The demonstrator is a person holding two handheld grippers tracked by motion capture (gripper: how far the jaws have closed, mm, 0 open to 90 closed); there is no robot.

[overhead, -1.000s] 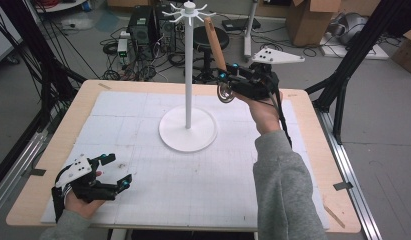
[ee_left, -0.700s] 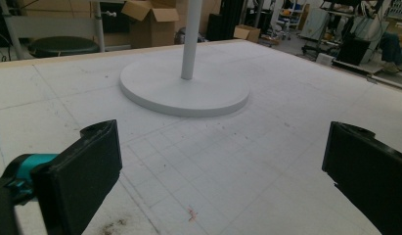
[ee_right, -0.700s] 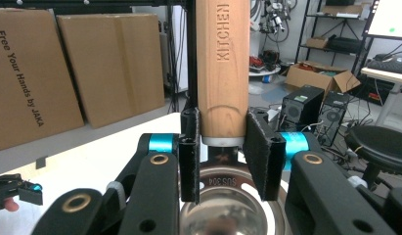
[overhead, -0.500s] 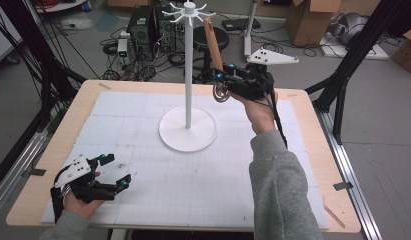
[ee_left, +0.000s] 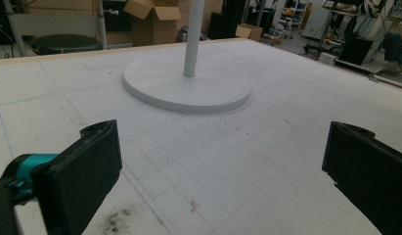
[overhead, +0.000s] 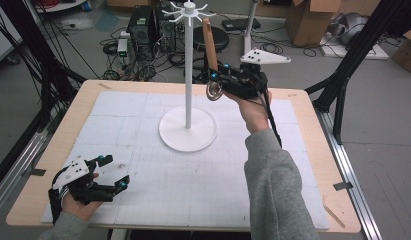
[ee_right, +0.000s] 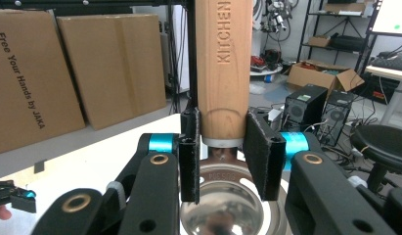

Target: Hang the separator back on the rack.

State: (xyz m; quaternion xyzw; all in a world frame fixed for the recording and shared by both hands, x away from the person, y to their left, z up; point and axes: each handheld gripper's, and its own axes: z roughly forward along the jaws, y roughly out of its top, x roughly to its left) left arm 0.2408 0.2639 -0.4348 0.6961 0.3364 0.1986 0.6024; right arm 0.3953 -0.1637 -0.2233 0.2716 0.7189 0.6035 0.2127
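Right claw [overhead: 219, 80] clamped on wooden-handled scoop [ee_right: 223, 63], handle upright, metal bowl below the jaws; held aloft just right of the white stand [overhead: 188, 75], near its pole. Left claw [overhead: 113, 171] jaws apart, nothing between, low over counter [overhead: 303, 200], well short of stand's base.

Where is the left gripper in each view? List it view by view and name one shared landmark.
High view: left gripper at bottom left, over the white mat.
Left gripper view: its own black jaws rise from both lower corners, open.
Right gripper view: small and far off, at the bottom-left edge.
Shared landmark: the white mat.
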